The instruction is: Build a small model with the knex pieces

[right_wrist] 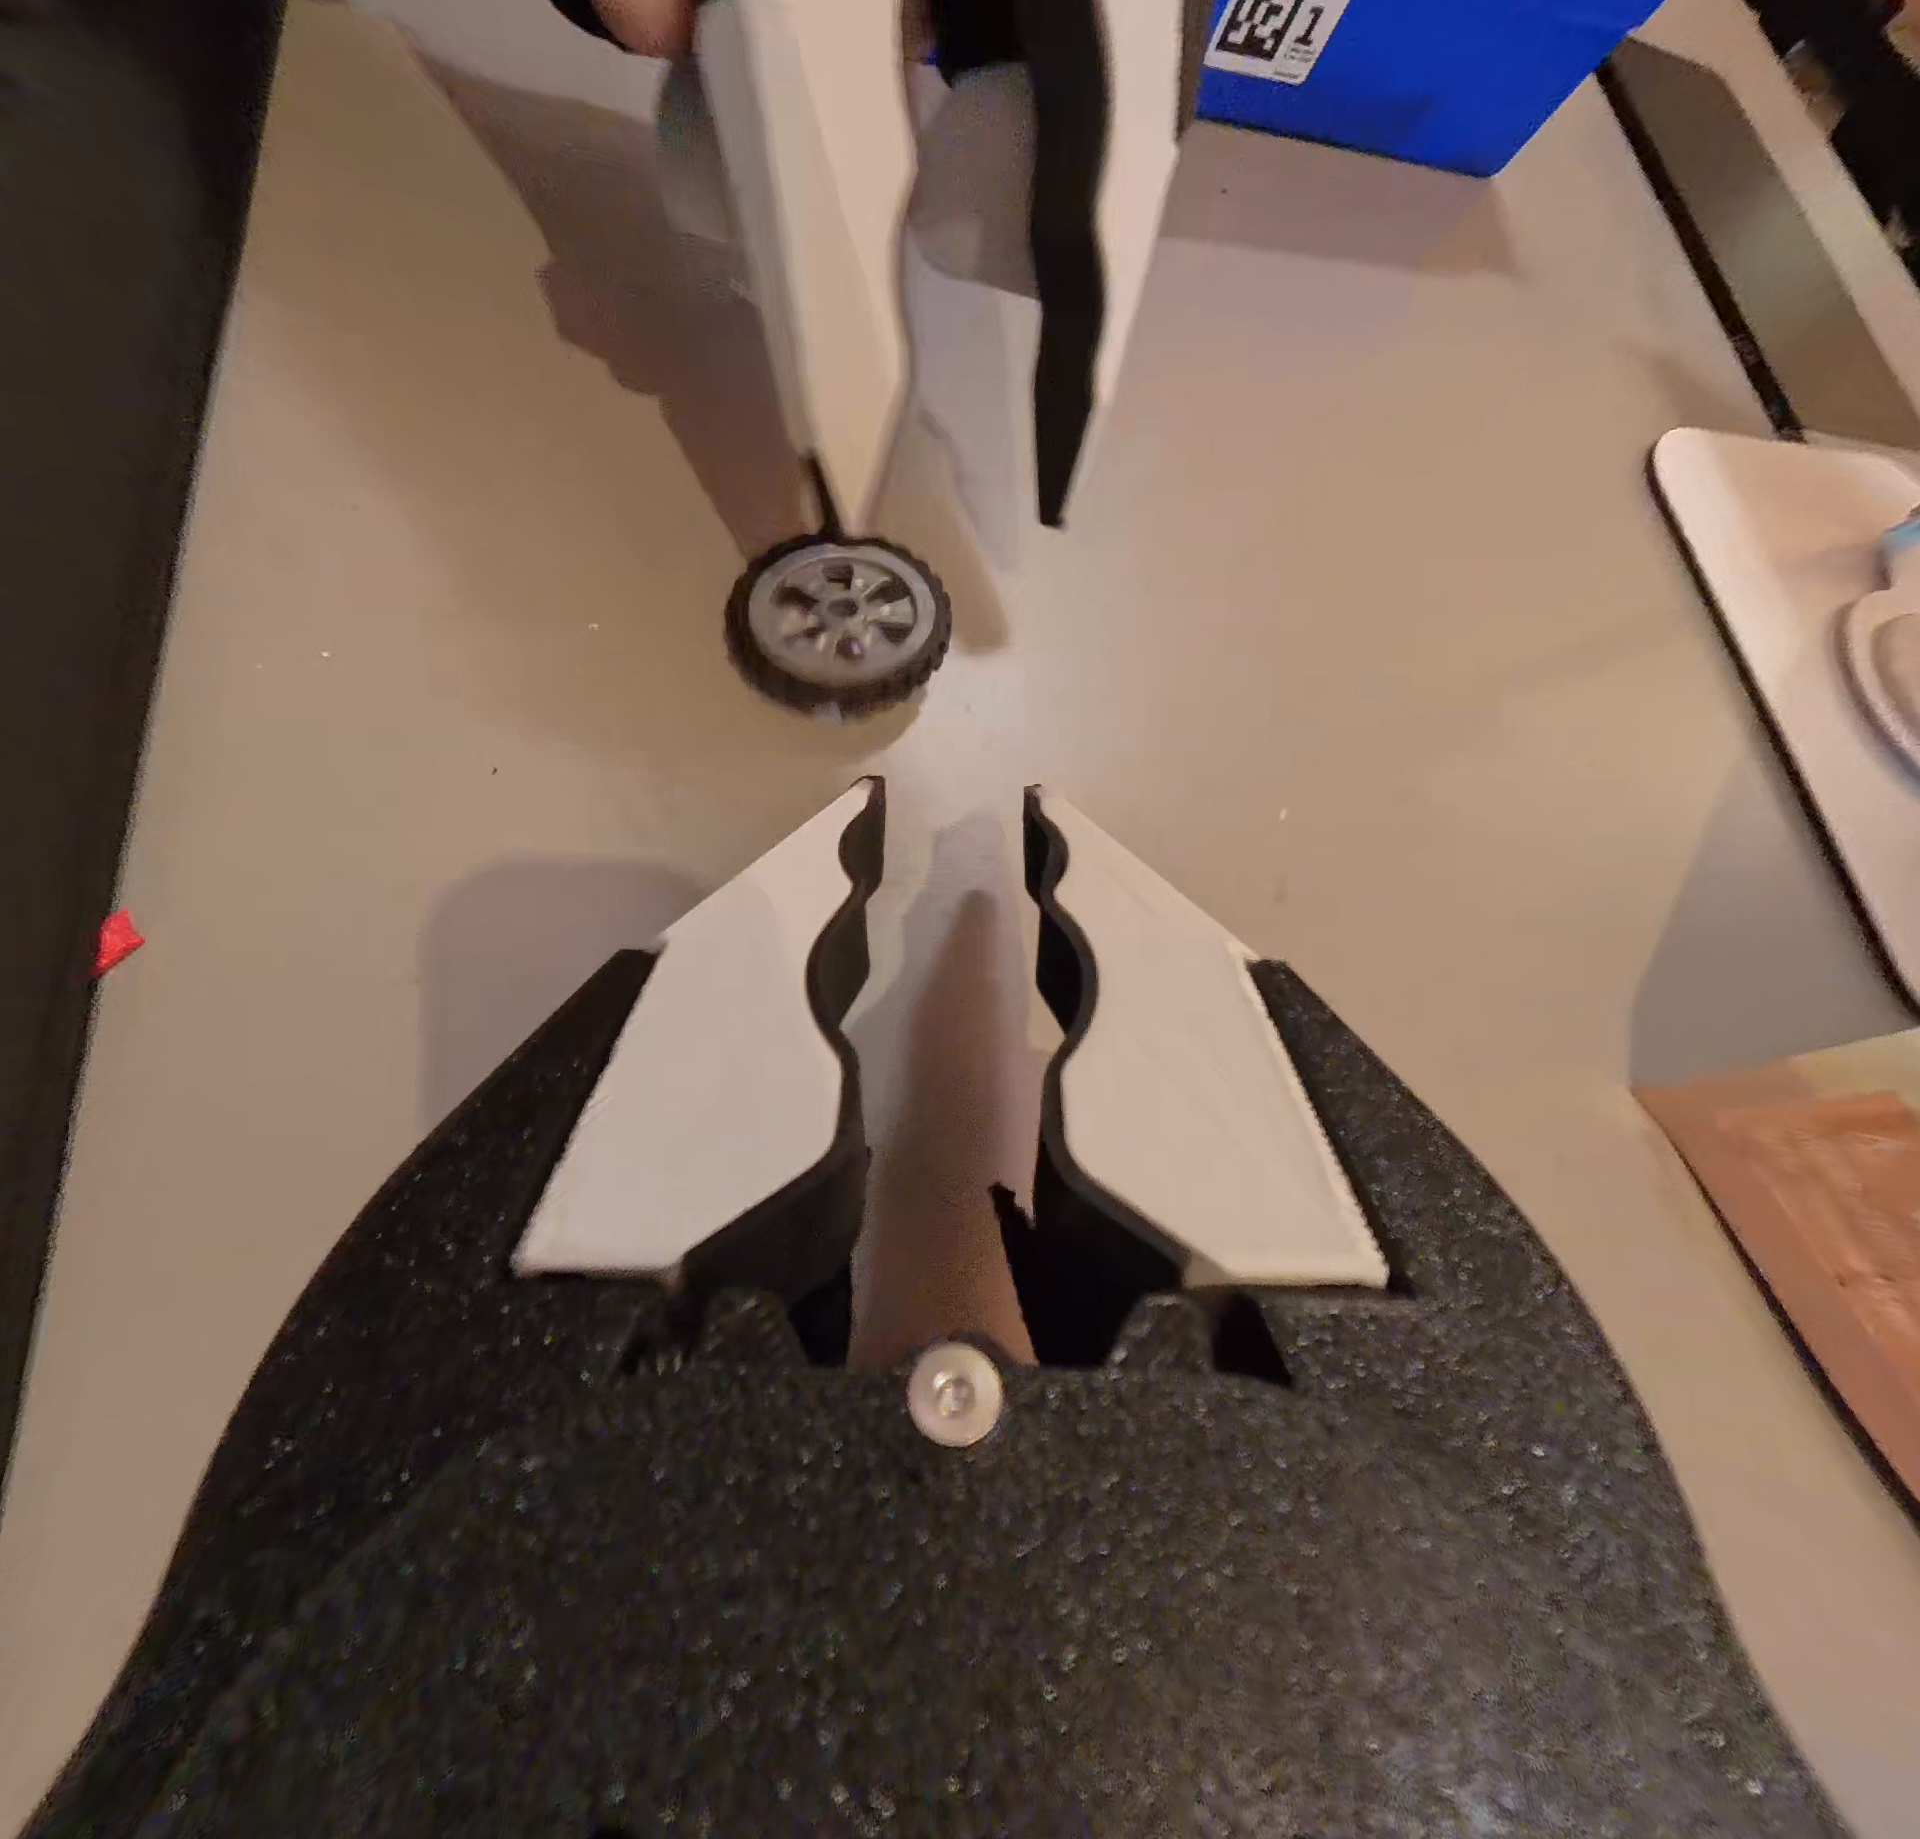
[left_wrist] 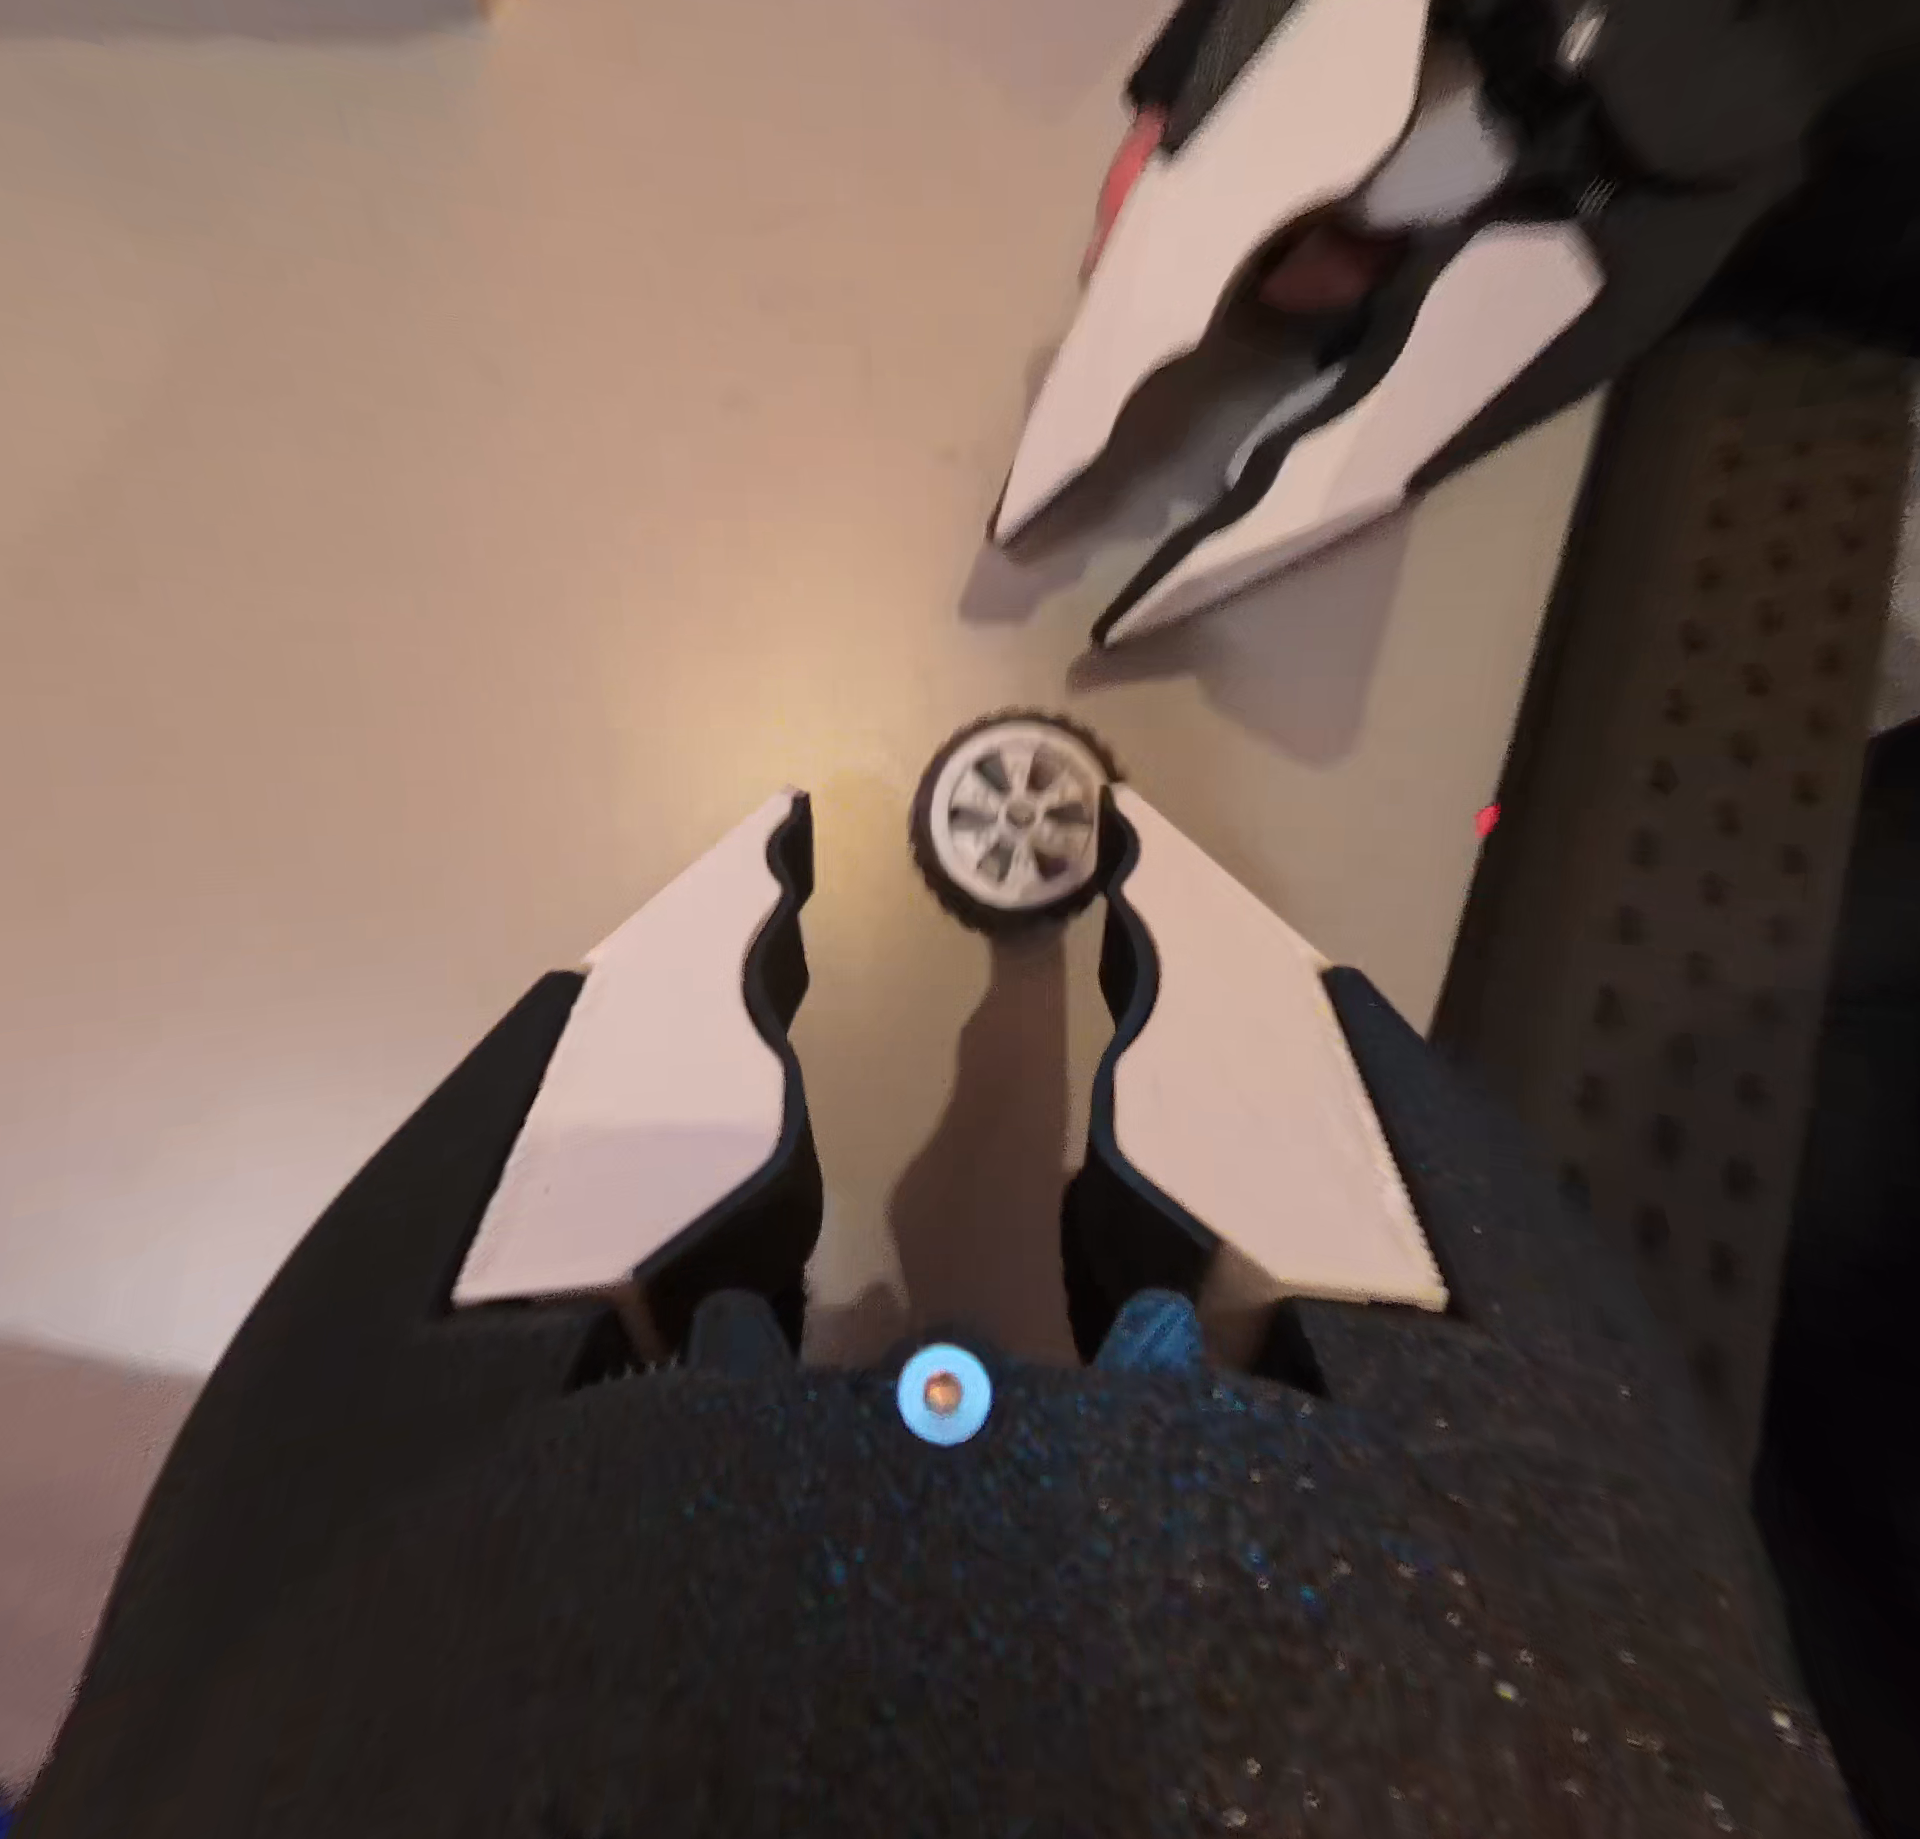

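A small toy wheel [left_wrist: 1010, 831] with a black tyre and grey spoked hub lies flat on the beige table [left_wrist: 416, 542]. My left gripper [left_wrist: 956, 813] is open, and its right fingertip touches the wheel's rim. The wheel also shows in the right wrist view [right_wrist: 837, 623], with the left gripper [right_wrist: 940, 516] coming down from the top, one fingertip at the wheel's edge. My right gripper [right_wrist: 954, 787] is open and empty, a short way from the wheel. It shows in the left wrist view [left_wrist: 1049, 584] at the upper right, blurred.
A blue box [right_wrist: 1455, 33] bearing a black-and-white marker stands at the far right. A white tray [right_wrist: 1787, 626] and a wooden board [right_wrist: 1829, 1218] lie on the right. A dark perforated mat [left_wrist: 1683, 854] edges the table, with a small red bit [right_wrist: 116, 942] on it. Some 6 cm of space lies between my two pairs of fingers.
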Demonstrator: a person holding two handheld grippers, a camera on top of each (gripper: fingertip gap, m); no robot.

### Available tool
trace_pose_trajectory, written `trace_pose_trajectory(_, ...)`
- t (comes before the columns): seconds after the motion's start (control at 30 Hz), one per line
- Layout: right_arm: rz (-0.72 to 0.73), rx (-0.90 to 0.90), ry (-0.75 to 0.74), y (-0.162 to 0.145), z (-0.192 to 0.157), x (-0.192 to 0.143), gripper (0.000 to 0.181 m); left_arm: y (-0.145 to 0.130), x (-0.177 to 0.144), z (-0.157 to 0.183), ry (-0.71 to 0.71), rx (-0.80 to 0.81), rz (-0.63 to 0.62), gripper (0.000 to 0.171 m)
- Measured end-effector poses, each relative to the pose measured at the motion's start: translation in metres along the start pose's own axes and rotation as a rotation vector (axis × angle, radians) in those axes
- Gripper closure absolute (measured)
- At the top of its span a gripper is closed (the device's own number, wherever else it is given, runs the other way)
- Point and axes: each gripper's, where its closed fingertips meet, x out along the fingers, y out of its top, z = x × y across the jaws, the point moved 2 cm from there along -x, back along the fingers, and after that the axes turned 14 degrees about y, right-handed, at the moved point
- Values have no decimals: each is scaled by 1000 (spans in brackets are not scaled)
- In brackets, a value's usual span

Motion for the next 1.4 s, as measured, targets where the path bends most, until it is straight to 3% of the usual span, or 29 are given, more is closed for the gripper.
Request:
trace_pose_trajectory(0.07,29,34,21,4,0,-1,153,-21,5,0,52,23,-97,117)
trace_pose_trajectory(0.27,-1,73,149,14,-6,19,148,-20,11,15,87,104,-60,141)
trace_pose_trajectory(0.33,-16,97,189,16,-7,25,145,-19,11,16,119,148,-30,141)
trace_pose_trajectory(0.53,18,211,299,20,1,29,135,-12,10,24,302,490,74,143)
trace_pose_trajectory(0.57,32,223,319,21,0,28,141,-11,10,25,325,524,85,143)
trace_pose_trajectory(0.6,45,223,324,22,0,26,161,-9,11,25,342,553,102,143)
trace_pose_trajectory(0.63,55,222,317,22,1,25,163,-8,11,25,353,573,117,142)
trace_pose_trajectory(0.73,114,231,285,26,6,19,172,-5,9,17,366,497,148,143)
trace_pose_trajectory(0.9,239,292,206,33,21,5,173,5,7,3,375,323,190,117)
trace_pose_trajectory(1.07,489,435,184,56,38,-16,174,35,7,4,548,377,296,100)
trace_pose_trajectory(1.2,663,539,216,64,49,-38,174,59,-3,0,679,415,390,107)
trace_pose_trajectory(1.4,744,567,258,69,48,-44,174,77,-10,3,726,424,462,120)
